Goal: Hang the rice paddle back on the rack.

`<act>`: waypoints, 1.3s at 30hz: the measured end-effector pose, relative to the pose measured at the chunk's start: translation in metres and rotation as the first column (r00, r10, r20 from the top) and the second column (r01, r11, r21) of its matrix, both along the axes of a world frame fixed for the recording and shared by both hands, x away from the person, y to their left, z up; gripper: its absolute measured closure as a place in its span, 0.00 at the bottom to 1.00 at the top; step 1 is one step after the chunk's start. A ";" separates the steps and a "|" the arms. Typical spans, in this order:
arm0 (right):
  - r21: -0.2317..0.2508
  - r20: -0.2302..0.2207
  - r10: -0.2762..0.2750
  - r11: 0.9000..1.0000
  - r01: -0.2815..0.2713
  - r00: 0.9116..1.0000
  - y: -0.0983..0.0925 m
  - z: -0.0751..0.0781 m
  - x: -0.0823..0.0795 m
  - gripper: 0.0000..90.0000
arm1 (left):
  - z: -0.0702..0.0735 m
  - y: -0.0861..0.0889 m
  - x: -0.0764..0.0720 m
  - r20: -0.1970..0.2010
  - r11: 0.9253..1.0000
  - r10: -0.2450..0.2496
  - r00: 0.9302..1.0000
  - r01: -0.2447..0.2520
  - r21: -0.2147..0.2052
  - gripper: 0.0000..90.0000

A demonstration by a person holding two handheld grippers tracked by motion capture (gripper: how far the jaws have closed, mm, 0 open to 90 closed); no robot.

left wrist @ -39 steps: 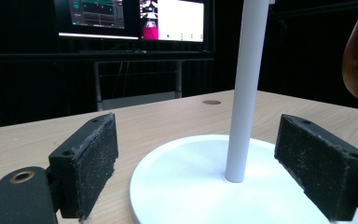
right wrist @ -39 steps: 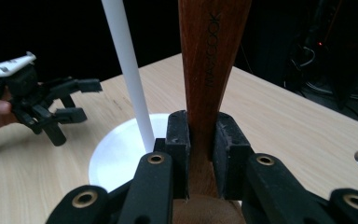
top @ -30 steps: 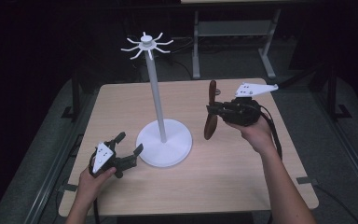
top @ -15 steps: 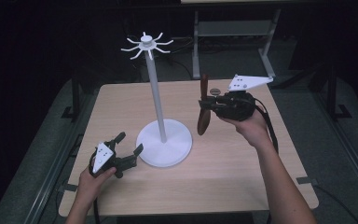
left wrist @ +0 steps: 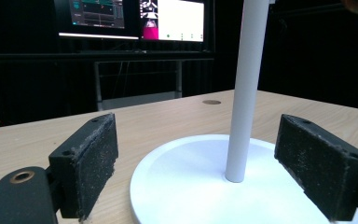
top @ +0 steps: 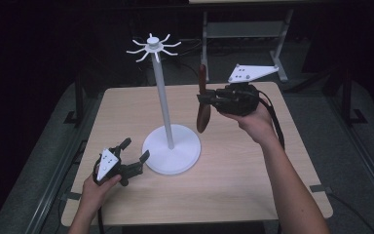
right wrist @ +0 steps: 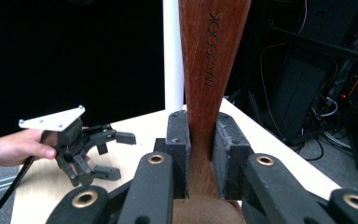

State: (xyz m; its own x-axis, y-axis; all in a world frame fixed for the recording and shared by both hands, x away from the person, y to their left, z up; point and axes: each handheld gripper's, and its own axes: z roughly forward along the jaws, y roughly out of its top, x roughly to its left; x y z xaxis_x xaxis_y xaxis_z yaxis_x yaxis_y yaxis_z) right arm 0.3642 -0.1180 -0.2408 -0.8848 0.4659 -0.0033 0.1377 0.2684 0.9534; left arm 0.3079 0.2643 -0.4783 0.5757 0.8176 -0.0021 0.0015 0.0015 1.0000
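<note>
Raised right gripper (top: 210,99) clamps a seemingly upright wooden spoon (top: 203,100); left gripper (top: 132,156) rests agape, empty.

Smooth dark wooden utensil (right wrist: 213,65), matt white stand (top: 164,109), pale wood-grain table (top: 233,185), rough black tool pads (left wrist: 89,161).

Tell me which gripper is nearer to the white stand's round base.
Left. The left gripper sits low at the edge of the round base, open jaws toward it. The right gripper is raised beside the pole, clamping a wooden utensil.
</note>
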 end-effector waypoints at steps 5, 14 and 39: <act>0.002 0.017 0.015 1.000 -0.015 1.000 0.009 0.010 0.001 0.86 | 0.000 0.000 0.000 0.000 1.000 0.000 1.000 0.000 -0.002 0.14; 0.005 0.038 0.035 0.999 -0.035 0.999 0.026 0.026 0.005 0.86 | 0.000 0.000 0.000 0.004 1.000 -0.001 1.000 0.001 -0.004 0.14; -0.010 0.025 0.051 0.999 -0.051 0.998 0.057 0.037 0.019 0.86 | 0.000 0.000 0.000 0.003 1.000 -0.001 1.000 0.001 -0.014 0.14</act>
State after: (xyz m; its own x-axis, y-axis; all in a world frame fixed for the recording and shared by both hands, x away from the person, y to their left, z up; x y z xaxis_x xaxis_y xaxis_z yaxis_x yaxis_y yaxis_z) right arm 0.3835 -0.0610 -0.2039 -0.9071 0.4197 -0.0306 0.0990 0.2835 0.9538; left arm 0.3082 0.2641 -0.4787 0.5764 0.8171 -0.0119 -0.0018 0.0158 0.9999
